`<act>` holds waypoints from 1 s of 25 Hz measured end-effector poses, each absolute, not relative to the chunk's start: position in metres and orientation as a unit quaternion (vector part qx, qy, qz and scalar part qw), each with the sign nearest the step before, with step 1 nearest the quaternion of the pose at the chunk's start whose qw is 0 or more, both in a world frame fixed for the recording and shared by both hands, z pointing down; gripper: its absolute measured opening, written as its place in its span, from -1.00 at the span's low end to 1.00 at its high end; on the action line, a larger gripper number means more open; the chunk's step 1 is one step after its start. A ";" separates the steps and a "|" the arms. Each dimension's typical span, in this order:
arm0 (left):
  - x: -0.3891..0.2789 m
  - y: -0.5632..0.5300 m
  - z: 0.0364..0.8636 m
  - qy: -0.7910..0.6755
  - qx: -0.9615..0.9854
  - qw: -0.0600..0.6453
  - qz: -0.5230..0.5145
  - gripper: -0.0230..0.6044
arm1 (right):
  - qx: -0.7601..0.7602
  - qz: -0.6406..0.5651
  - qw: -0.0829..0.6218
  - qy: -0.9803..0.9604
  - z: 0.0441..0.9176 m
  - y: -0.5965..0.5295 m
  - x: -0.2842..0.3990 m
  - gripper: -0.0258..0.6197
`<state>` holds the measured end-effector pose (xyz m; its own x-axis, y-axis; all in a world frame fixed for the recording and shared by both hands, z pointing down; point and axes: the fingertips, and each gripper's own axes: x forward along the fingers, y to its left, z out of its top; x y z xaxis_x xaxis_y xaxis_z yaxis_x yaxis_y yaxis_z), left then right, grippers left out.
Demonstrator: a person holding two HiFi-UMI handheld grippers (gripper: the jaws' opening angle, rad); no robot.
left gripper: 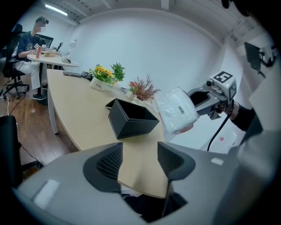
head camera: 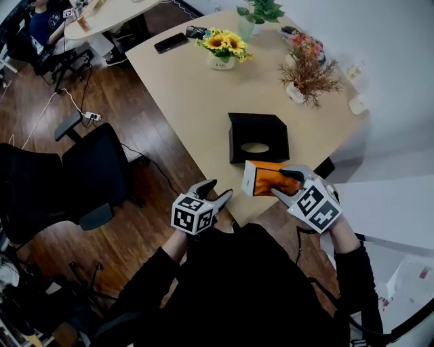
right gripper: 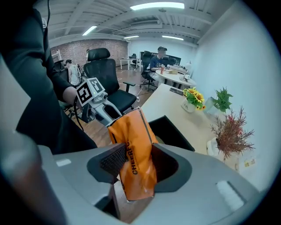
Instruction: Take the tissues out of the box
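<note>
A black open-topped tissue box point(head camera: 258, 137) stands near the front edge of the beige table point(head camera: 196, 95). My right gripper point(head camera: 285, 184) is shut on an orange-and-white tissue pack point(head camera: 262, 179), held in the air just in front of the box. In the right gripper view the pack point(right gripper: 133, 140) sits upright between the pads, with the box point(right gripper: 174, 132) behind it. My left gripper point(head camera: 218, 190) hangs open and empty off the table's front corner. In the left gripper view its jaws point(left gripper: 139, 160) are apart, and the pack point(left gripper: 177, 110) shows white-side on, beside the box point(left gripper: 131, 119).
A sunflower pot point(head camera: 224, 49), a dried red plant point(head camera: 308, 73), a green plant point(head camera: 258, 12) and a phone point(head camera: 170, 43) stand at the table's far side. A black office chair point(head camera: 81, 176) is to the left on the wooden floor. A person point(head camera: 44, 20) sits at a distant table.
</note>
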<state>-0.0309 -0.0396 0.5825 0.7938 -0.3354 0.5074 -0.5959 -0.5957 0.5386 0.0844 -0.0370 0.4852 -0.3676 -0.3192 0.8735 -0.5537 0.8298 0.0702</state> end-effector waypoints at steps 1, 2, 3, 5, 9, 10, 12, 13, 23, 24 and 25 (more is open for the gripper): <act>-0.033 -0.037 0.584 -0.265 0.875 0.365 0.179 -0.18 | 0.265 0.123 0.499 -0.816 0.490 -0.033 0.083 -0.33; -0.034 -0.035 0.584 -0.264 0.874 0.366 0.179 -0.18 | 0.262 0.127 0.502 -0.815 0.494 -0.030 0.081 -0.33; -0.035 -0.033 0.585 -0.263 0.875 0.367 0.178 -0.18 | 0.260 0.130 0.504 -0.813 0.498 -0.027 0.079 -0.33; -0.038 -0.029 0.584 -0.262 0.875 0.367 0.175 -0.18 | 0.255 0.137 0.508 -0.811 0.506 -0.021 0.074 -0.34; -0.043 -0.023 0.582 -0.261 0.876 0.367 0.170 -0.18 | 0.249 0.153 0.509 -0.809 0.523 -0.017 0.063 -0.34; -0.044 -0.022 0.582 -0.260 0.877 0.367 0.170 -0.18 | 0.248 0.157 0.510 -0.809 0.527 -0.017 0.061 -0.34; -0.048 -0.021 0.582 -0.261 0.876 0.368 0.170 -0.18 | 0.243 0.164 0.514 -0.807 0.536 -0.018 0.058 -0.34; -0.049 -0.020 0.582 -0.262 0.875 0.369 0.171 -0.18 | 0.240 0.166 0.518 -0.804 0.541 -0.018 0.056 -0.34; -0.062 -0.016 0.589 -0.286 0.862 0.379 0.181 -0.18 | 0.194 0.162 0.563 -0.787 0.590 -0.032 0.047 -0.35; -0.062 -0.015 0.588 -0.287 0.861 0.379 0.181 -0.18 | 0.193 0.162 0.566 -0.785 0.593 -0.034 0.047 -0.35; -0.062 -0.014 0.588 -0.289 0.860 0.380 0.182 -0.18 | 0.191 0.160 0.571 -0.782 0.596 -0.036 0.046 -0.35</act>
